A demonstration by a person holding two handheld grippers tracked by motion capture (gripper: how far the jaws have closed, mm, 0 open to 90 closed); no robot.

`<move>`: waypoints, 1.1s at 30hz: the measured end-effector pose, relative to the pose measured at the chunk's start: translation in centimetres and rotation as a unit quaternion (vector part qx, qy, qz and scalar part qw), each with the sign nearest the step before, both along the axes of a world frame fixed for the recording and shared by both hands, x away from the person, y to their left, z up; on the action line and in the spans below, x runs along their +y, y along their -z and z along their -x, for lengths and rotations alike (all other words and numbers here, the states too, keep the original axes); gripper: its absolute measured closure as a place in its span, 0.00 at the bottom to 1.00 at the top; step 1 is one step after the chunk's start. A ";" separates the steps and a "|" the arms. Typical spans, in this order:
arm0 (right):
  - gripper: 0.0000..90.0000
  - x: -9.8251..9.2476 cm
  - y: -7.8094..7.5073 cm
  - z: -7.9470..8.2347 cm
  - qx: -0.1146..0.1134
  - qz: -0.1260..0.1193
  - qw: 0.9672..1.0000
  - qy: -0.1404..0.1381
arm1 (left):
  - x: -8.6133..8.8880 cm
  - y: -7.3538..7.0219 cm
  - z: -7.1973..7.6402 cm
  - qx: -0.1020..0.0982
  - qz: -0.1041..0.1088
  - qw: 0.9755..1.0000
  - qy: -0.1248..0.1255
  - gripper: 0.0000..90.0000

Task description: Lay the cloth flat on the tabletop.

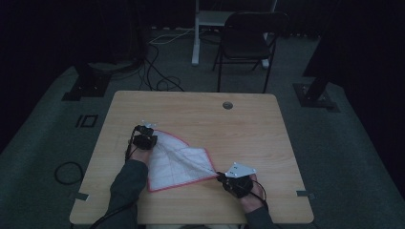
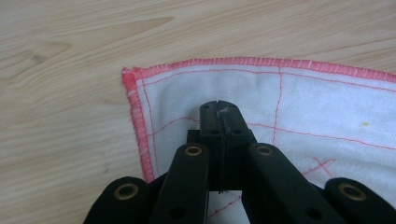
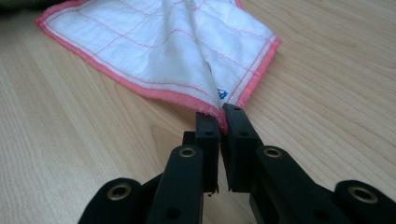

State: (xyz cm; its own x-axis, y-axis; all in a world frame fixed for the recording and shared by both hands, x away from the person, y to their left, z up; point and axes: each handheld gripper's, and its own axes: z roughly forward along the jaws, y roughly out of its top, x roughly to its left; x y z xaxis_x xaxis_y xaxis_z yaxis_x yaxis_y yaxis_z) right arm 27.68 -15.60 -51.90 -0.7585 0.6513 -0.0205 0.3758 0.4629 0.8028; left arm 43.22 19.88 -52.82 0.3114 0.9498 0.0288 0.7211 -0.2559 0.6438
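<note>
A white, red-hemmed woven cloth is pinched at opposite corners by the closed left gripper and right gripper near the desk's front edge.

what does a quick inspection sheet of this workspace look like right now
surface: light wooden table, with a round grommet hole near its far edge
job's things: white cloth with red hem and red grid stitching, pulled taut between the grippers
clutter: nothing seen
grippers: left gripper shut, jaws over the cloth near a corner, a pinch of fabric cannot be told; right gripper shut on a cloth corner
cables: black cables on the floor beyond the table, a coil at its left
surroundings: dark room, grey carpet, black folding chair, white stand
</note>
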 end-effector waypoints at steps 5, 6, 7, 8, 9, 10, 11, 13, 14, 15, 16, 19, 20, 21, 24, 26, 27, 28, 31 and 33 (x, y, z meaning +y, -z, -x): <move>0.96 -0.1 0.0 0.4 0.003 0.002 1.000 -0.006 | 0.0 -0.4 0.0 0.004 -0.009 1.000 -0.025 0.99; 0.96 -0.2 0.0 0.5 0.003 0.002 1.000 -0.006 | -0.2 -0.7 0.1 -0.001 -0.008 1.000 -0.024 0.95; 0.96 -0.2 0.1 0.5 0.003 0.004 1.000 -0.006 | -0.5 -1.0 0.1 -0.008 0.000 1.000 -0.018 0.92; 0.96 -0.2 0.1 0.5 0.005 0.004 1.000 -0.005 | -0.8 -1.3 0.1 -0.016 0.009 1.000 -0.006 0.90; 0.96 -0.3 0.1 0.5 0.004 0.004 1.000 -0.005 | -1.3 -1.7 0.2 -0.021 0.010 1.000 0.004 0.89; 0.96 -0.3 0.2 0.5 0.005 0.004 1.000 -0.004 | -1.9 -1.9 0.1 -0.023 0.008 1.000 0.017 0.88; 0.96 -0.3 0.2 0.5 0.006 0.003 1.000 -0.003 | -2.4 -2.1 0.1 -0.024 0.008 0.999 0.028 0.87; 0.96 -0.3 0.2 0.5 0.007 0.004 1.000 -0.004 | -4.1 -2.4 0.1 -0.024 0.007 0.997 0.066 0.84; 0.96 -0.2 0.2 0.5 0.007 0.005 1.000 -0.005 | -4.9 -2.5 0.1 -0.023 0.008 0.996 0.085 0.82; 0.96 -0.1 0.3 0.5 0.008 0.004 1.000 -0.006 | -5.8 -2.5 0.1 -0.024 0.003 0.995 0.099 0.80; 0.96 -0.1 0.3 0.5 0.008 0.005 1.000 -0.006 | -6.6 -2.5 0.1 -0.022 -0.001 0.994 0.111 0.79; 0.96 -0.1 0.4 0.5 0.009 0.005 1.000 -0.005 | -8.8 -2.3 0.0 -0.013 -0.006 0.990 0.140 0.75; 0.96 -0.1 0.4 0.4 0.010 0.005 1.000 -0.005 | -9.4 -2.1 -0.1 -0.008 -0.006 0.989 0.145 0.74; 0.96 -0.1 0.4 0.4 0.010 0.004 1.000 -0.005 | -9.9 -1.9 -0.2 -0.005 -0.009 0.989 0.149 0.73; 0.96 -0.1 0.4 0.4 0.010 0.003 1.000 -0.005 | -11.1 -1.3 -0.2 0.005 -0.013 0.987 0.159 0.71; 0.96 -0.1 0.4 0.4 0.010 0.003 1.000 -0.005 | -11.6 -0.9 -0.2 0.011 -0.021 0.987 0.161 0.69; 0.96 -0.1 0.4 0.4 0.010 0.003 1.000 -0.005 | -11.7 -0.7 -0.2 0.016 -0.023 0.986 0.162 0.68; 0.96 -0.1 0.4 0.4 0.010 0.003 1.000 -0.005 | -11.8 -0.5 -0.2 0.020 -0.030 0.986 0.162 0.67; 0.96 -0.2 0.4 0.4 0.009 0.003 1.000 -0.005 | -11.7 -0.4 -0.1 0.023 -0.029 0.987 0.157 0.65; 0.96 -0.2 0.4 0.5 0.009 0.004 1.000 -0.005 | -11.7 -0.5 0.1 0.026 -0.035 0.986 0.159 0.64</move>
